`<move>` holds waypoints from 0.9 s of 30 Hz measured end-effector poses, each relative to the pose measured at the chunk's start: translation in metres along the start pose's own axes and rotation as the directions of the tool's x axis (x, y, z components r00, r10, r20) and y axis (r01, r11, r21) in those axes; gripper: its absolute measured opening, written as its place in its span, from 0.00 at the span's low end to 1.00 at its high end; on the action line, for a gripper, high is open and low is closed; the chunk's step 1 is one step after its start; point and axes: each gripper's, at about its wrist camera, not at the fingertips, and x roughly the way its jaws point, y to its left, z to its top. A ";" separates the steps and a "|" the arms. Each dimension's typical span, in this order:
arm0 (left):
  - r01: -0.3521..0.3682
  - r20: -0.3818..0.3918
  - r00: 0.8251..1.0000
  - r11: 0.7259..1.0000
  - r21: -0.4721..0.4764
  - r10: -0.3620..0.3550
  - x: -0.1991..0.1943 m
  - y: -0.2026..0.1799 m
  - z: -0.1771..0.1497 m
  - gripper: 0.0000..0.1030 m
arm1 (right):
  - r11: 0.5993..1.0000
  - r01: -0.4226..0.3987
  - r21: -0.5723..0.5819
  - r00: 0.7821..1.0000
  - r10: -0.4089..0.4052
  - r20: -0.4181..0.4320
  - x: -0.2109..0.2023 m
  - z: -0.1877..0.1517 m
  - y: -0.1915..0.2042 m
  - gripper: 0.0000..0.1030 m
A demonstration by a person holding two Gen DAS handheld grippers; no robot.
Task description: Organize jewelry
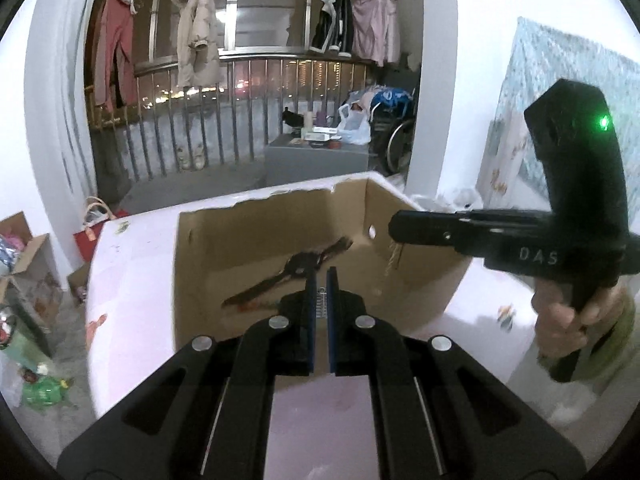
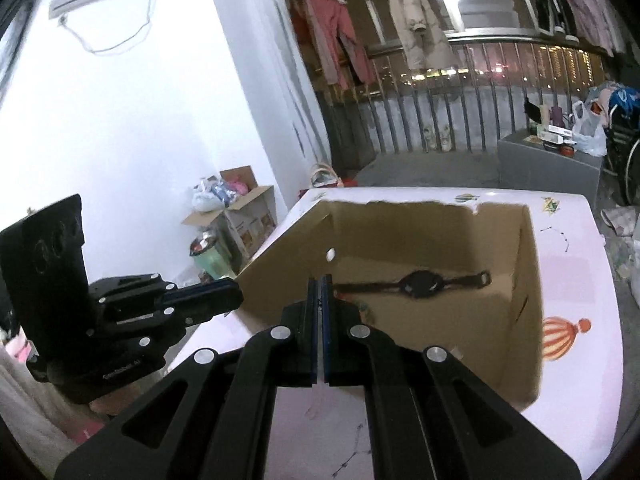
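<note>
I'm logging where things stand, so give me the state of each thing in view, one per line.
Box: open-topped, upright on the table, far edge torn.
Watch: lying flat inside the box, strap spread out.
Left gripper: jaws shut, holding nothing.
Right gripper: jaws shut, holding nothing.

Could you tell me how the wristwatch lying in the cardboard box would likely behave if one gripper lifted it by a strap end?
The wristwatch lies flat in the cardboard box, its thin straps stretched out both ways, so they would probably flop and dangle. The round dark case looks like the heaviest part and would likely hang lowest. It seems unlikely to roll.
</note>
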 end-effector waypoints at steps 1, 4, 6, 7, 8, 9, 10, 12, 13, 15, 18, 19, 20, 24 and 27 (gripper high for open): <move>0.004 -0.008 1.000 1.000 -0.003 -0.004 0.009 -0.001 0.003 0.04 | 1.000 0.007 0.008 1.000 -0.007 -0.004 0.003 0.004 -0.005 0.02; 0.029 -0.050 0.998 0.999 -0.019 -0.030 0.037 -0.002 0.007 0.04 | 0.999 0.024 0.049 0.999 -0.022 -0.038 0.014 0.013 -0.027 0.02; 0.047 -0.085 0.995 0.998 -0.035 -0.050 0.057 -0.003 0.007 0.04 | 0.996 0.024 0.086 0.997 -0.017 -0.080 0.024 0.016 -0.043 0.02; 0.051 -0.099 0.994 0.998 -0.036 -0.055 0.067 -0.003 0.006 0.04 | 0.994 0.026 0.103 0.996 -0.017 -0.092 0.027 0.016 -0.048 0.02; 0.059 -0.118 0.991 0.998 -0.039 -0.063 0.078 -0.004 0.006 0.04 | 0.991 0.020 0.130 0.993 -0.004 -0.119 0.034 0.017 -0.058 0.02; 0.062 -0.127 0.990 0.997 -0.043 -0.067 0.085 -0.007 0.003 0.04 | 0.988 0.016 0.151 0.991 0.004 -0.135 0.040 0.017 -0.065 0.02; 0.070 -0.137 0.988 0.996 -0.049 -0.076 0.091 -0.008 0.003 0.04 | 0.985 0.017 0.170 0.990 0.008 -0.144 0.043 0.017 -0.071 0.02; 0.083 -0.160 0.983 0.995 -0.062 -0.092 0.107 -0.008 0.002 0.04 | 0.980 0.005 0.200 0.985 0.030 -0.172 0.053 0.017 -0.084 0.02; 0.087 -0.171 0.980 0.994 -0.068 -0.098 0.113 -0.008 0.001 0.04 | 0.977 0.008 0.213 0.983 0.031 -0.179 0.055 0.016 -0.088 0.02; 0.091 -0.186 0.977 0.993 -0.078 -0.104 0.120 -0.007 0.000 0.04 | 0.971 0.004 0.240 0.980 0.044 -0.196 0.062 0.015 -0.097 0.03; 0.097 -0.202 0.973 0.991 -0.095 -0.115 0.127 -0.005 0.000 0.11 | 0.964 0.009 0.265 0.977 0.048 -0.206 0.067 0.011 -0.105 0.04; 0.097 -0.203 0.972 0.990 -0.102 -0.116 0.128 -0.005 0.000 0.15 | 0.963 0.011 0.269 0.977 0.047 -0.206 0.068 0.010 -0.106 0.04; 0.098 -0.201 0.972 0.989 -0.108 -0.119 0.128 -0.004 -0.001 0.17 | 0.962 0.014 0.272 0.977 0.045 -0.207 0.069 0.010 -0.108 0.04; 0.088 -0.195 0.974 0.988 -0.126 -0.112 0.128 -0.001 -0.001 0.23 | 0.962 0.016 0.274 0.982 0.036 -0.185 0.066 0.012 -0.111 0.11; 0.085 -0.183 0.977 0.987 -0.136 -0.109 0.122 0.001 -0.002 0.23 | 0.959 0.021 0.281 0.986 0.026 -0.165 0.062 0.013 -0.113 0.18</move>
